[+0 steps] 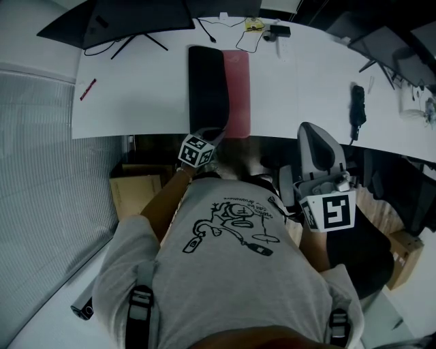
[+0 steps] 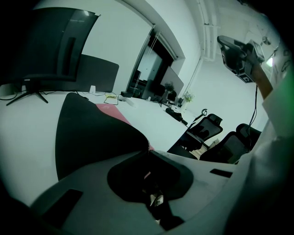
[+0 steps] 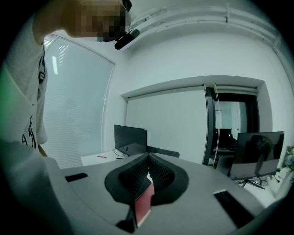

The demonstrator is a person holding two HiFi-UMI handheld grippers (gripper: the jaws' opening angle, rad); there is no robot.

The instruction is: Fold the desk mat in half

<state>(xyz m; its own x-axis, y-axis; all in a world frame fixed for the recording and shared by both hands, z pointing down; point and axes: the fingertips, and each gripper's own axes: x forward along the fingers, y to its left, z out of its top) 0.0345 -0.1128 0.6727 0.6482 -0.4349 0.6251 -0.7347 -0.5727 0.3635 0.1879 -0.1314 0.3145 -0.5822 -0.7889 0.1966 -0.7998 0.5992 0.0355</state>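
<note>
Plainly, the long desk mat (image 1: 208, 82), black on one face and pink on the other, lies across the white table (image 1: 136, 102) from the near edge toward the far edge, about midway between the table's left and right edges. Its black left part is turned over onto the pink part, so only a strip of pink shows along the mat's right side. The left gripper (image 1: 212, 135) sits at the near edge of the table, right at the mat's near end. In the left gripper view its jaws are pressed together on the black flap of the mat (image 2: 92, 137), which curves up off the table (image 2: 27, 124) into the left gripper's tips (image 2: 149, 149) (a thin line of pink edge shows just where they meet). The right gripper (image 1: 312, 131) is held up in the air over the near edge, well to the right of the mat and touching nothing on the table. In its own view the right gripper (image 3: 148, 157) has its jaws closed tip to tip against open room; a flat dark-red piece (image 3: 143, 204) stands in the hollow behind the tips, and I cannot tell whether it belongs to the gripper. A black monitor (image 1: 116, 20) stands at the far-left corner, and a red pen (image 1: 88, 89) lies near the left edge.
</note>
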